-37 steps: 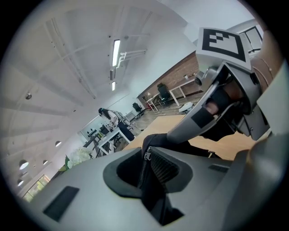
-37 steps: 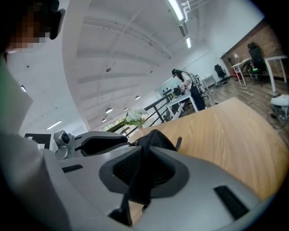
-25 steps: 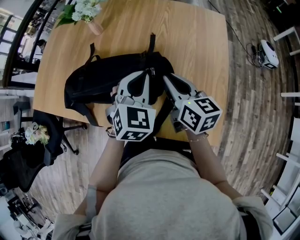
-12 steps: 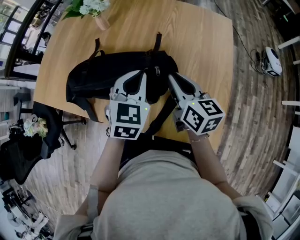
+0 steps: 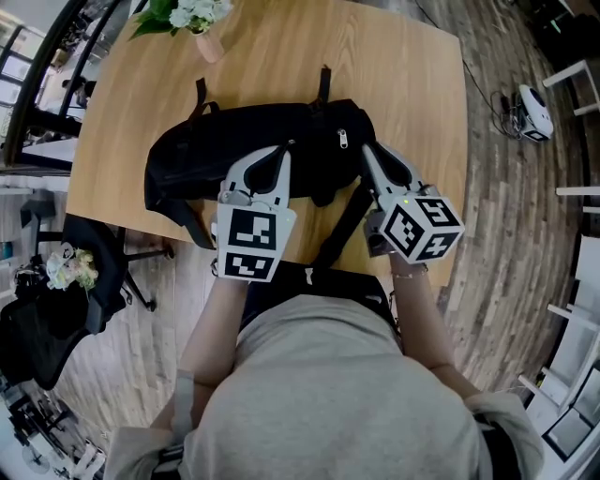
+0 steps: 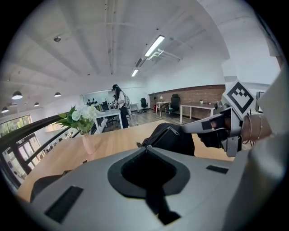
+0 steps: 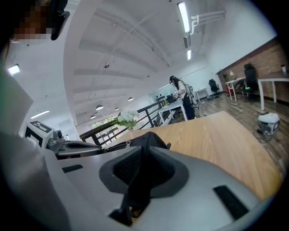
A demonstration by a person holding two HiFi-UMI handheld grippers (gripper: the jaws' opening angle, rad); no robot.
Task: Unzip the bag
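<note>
A black backpack (image 5: 225,150) lies on its side across the wooden table (image 5: 403,84). Its silver zipper pull (image 5: 342,139) hangs free on the upper right part, also seen as the zipper pull (image 6: 173,131) in the left gripper view. My left gripper (image 5: 285,150) is shut, its tips pinching the bag's top near the middle. My right gripper (image 5: 367,150) is shut on black fabric at the bag's right end, just right of the pull. In the right gripper view that fabric runs down between the pads of the right gripper (image 7: 143,148).
A vase of white flowers (image 5: 202,28) stands at the table's far left corner. A shoulder strap (image 5: 337,225) hangs over the near edge towards my body. An office chair (image 5: 94,272) stands left of the table, and a white device (image 5: 534,103) lies on the floor at right.
My right gripper has moved to the right, drawing the bag's right end with it. The zipper pull has come into view between the grippers. The left gripper has stayed on the bag.
</note>
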